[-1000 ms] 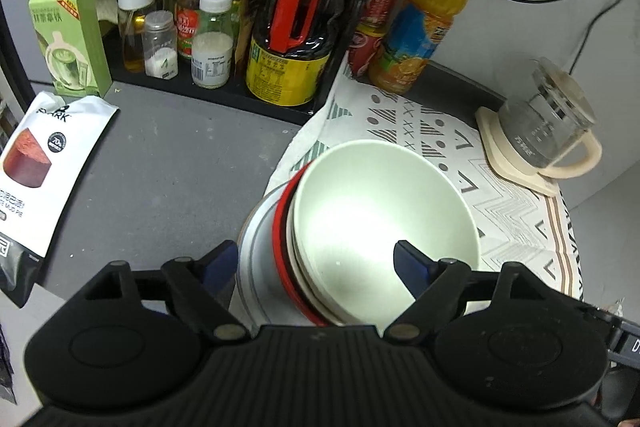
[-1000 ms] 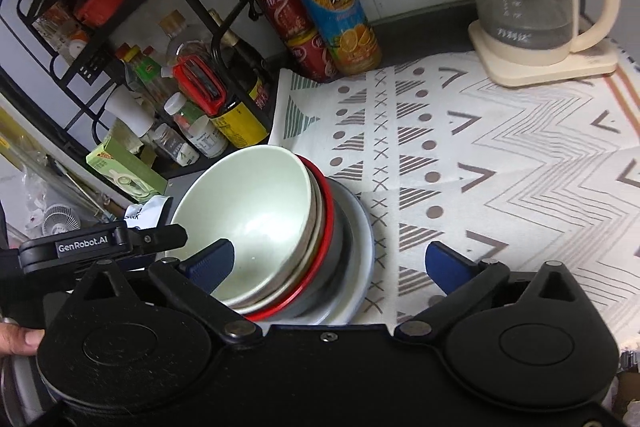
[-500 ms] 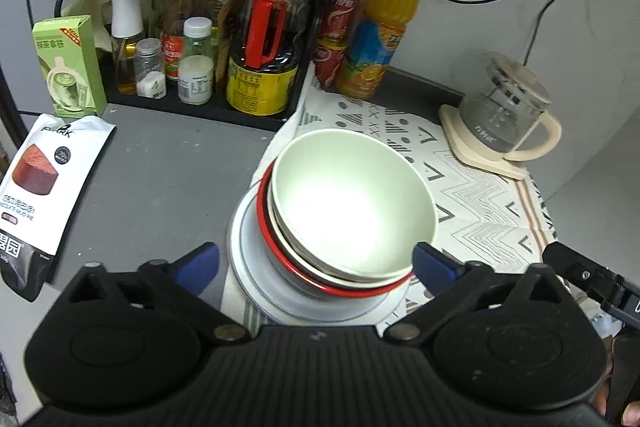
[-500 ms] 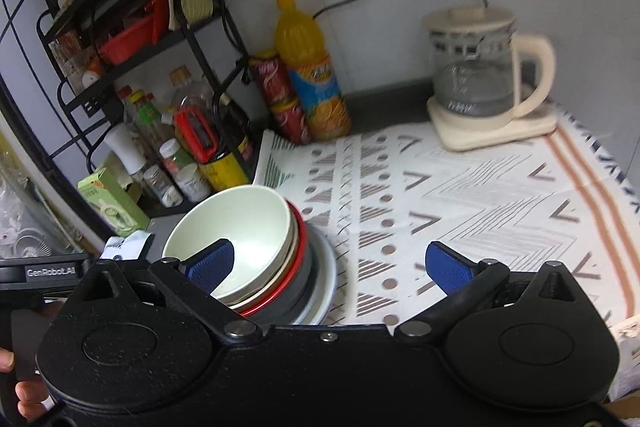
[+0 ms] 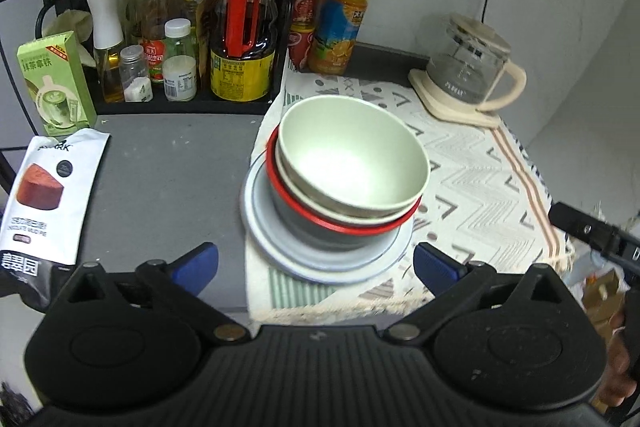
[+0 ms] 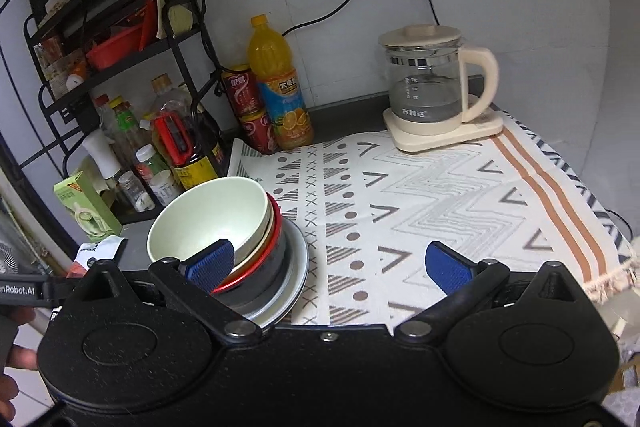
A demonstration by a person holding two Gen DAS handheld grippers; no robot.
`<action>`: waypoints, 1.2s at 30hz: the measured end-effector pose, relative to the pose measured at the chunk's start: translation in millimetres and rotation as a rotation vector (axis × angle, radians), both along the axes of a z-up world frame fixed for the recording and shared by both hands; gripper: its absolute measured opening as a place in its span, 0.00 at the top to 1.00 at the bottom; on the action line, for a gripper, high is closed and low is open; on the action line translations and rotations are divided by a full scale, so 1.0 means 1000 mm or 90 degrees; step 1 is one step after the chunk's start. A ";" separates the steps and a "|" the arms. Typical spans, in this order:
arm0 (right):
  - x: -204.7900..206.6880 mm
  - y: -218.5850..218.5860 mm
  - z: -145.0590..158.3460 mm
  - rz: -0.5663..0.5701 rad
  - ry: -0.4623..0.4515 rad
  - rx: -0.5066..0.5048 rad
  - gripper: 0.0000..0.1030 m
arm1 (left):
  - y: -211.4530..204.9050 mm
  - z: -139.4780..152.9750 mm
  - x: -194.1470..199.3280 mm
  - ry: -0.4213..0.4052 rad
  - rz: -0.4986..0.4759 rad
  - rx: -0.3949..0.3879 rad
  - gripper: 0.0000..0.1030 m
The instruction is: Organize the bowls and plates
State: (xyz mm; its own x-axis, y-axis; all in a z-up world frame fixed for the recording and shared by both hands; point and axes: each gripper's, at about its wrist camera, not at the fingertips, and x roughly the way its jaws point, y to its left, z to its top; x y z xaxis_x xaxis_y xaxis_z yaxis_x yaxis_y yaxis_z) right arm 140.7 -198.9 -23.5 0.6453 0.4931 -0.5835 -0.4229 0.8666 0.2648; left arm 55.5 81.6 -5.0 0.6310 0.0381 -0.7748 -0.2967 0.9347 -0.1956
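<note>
A pale green bowl [image 5: 352,163] [image 6: 212,223] sits on top of a stack: under it a cream bowl, a red-rimmed dark bowl [image 5: 328,223] and a light grey plate [image 5: 280,247] [image 6: 296,267]. The stack rests at the left edge of the patterned cloth [image 5: 472,179]. My left gripper [image 5: 316,265] stands open in front of the stack, with nothing between its blue pads. My right gripper [image 6: 330,263] is also open, to the right of the stack and nearer than it; its left pad overlaps the bowls in the picture without touching them.
A black rack of bottles and jars [image 5: 240,39] stands behind the stack. An orange juice bottle [image 5: 340,15] and red cans are beside it. A glass kettle [image 6: 432,91] sits at the back right of the cloth. A green box [image 5: 56,83] and a snack bag [image 5: 44,195] lie left.
Both grippers have pulled back from the bowl stack. The left gripper's jaws, which stood around the stack's rim, have widened and come clear of it. The stack stays in place.
</note>
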 end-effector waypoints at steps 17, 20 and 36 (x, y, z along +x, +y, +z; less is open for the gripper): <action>-0.088 0.021 0.007 -0.075 -0.001 -0.007 0.00 | 0.028 -0.003 -0.075 0.009 -0.057 0.030 0.00; -0.102 0.026 0.007 -0.073 0.001 -0.015 0.00 | 0.031 -0.004 -0.087 0.006 -0.058 0.029 0.00; -0.152 0.038 0.010 -0.063 0.006 -0.020 0.00 | 0.048 0.003 -0.139 -0.015 -0.053 0.037 0.00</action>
